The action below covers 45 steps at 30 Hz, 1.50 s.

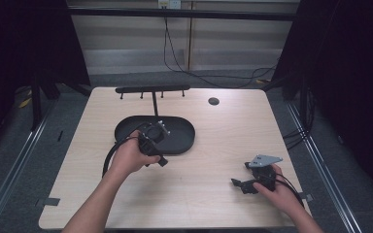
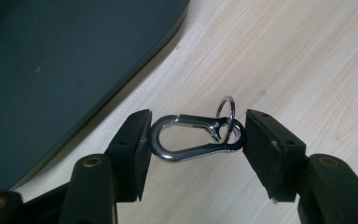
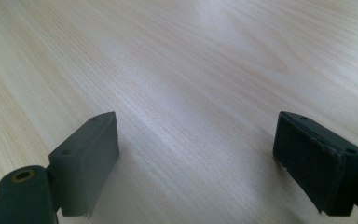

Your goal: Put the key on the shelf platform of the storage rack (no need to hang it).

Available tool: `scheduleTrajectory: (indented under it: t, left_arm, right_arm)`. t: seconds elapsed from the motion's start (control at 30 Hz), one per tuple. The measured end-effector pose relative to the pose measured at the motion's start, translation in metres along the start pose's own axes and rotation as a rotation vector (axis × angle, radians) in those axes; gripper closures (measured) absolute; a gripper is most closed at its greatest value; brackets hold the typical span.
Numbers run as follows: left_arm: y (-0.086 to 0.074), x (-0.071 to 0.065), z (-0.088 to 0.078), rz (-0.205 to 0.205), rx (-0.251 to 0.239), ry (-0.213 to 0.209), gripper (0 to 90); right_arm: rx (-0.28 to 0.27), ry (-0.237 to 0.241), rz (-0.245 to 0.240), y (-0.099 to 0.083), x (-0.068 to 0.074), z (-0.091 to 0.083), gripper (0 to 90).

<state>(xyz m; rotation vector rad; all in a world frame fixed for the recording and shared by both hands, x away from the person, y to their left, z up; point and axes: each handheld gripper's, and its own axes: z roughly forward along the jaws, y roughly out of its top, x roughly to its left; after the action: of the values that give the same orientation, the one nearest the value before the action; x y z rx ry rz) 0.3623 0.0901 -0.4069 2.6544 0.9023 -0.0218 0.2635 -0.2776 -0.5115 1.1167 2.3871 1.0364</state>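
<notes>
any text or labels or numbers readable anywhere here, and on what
None can be read.
The carabiner clip between the left gripper jaws, with its key ring: plain metal, no marking.
The black tray, the stand and the table: bare, no labels.
The right gripper pads: no print.
A small pale plate at the top of the wall: too small to tell.

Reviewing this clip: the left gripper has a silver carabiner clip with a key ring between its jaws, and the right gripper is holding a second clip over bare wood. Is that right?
Not quite. The right gripper holds nothing: the right gripper view shows its jaws wide apart over the bare wooden table. The rest stands: in the left gripper view the left gripper has the silver carabiner clip with its key ring between its jaws.
</notes>
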Motion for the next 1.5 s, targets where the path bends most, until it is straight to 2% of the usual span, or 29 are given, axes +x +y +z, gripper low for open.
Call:
scheduleTrajectory:
  t: [0.47, 0.57, 0.93, 1.3, 1.5]
  left_arm:
    - [0.003, 0.01, -0.02, -0.017, -0.01, 0.02, 42.7]
    - [0.004, 0.013, -0.024, -0.023, -0.017, 0.012, 42.7]
    - [0.01, 0.017, -0.032, -0.028, -0.016, 0.012, 42.7]
    - [0.017, 0.028, -0.036, -0.068, -0.036, 0.02, 42.7]
    - [0.023, 0.032, -0.037, -0.07, -0.024, 0.028, 42.7]
  right_arm:
    - [-0.001, 0.0, -0.001, 0.0, 0.0, 0.0, 13.8]
    - [0.0, 0.0, 0.0, 0.0, 0.0, 0.0, 13.8]
    - [-0.001, 0.0, -0.001, 0.0, 0.0, 0.0, 13.8]
    - [-0.001, 0.0, -0.001, 0.0, 0.0, 0.0, 13.8]
    - [-0.002, -0.001, 0.001, 0.0, 0.0, 0.0, 13.8]
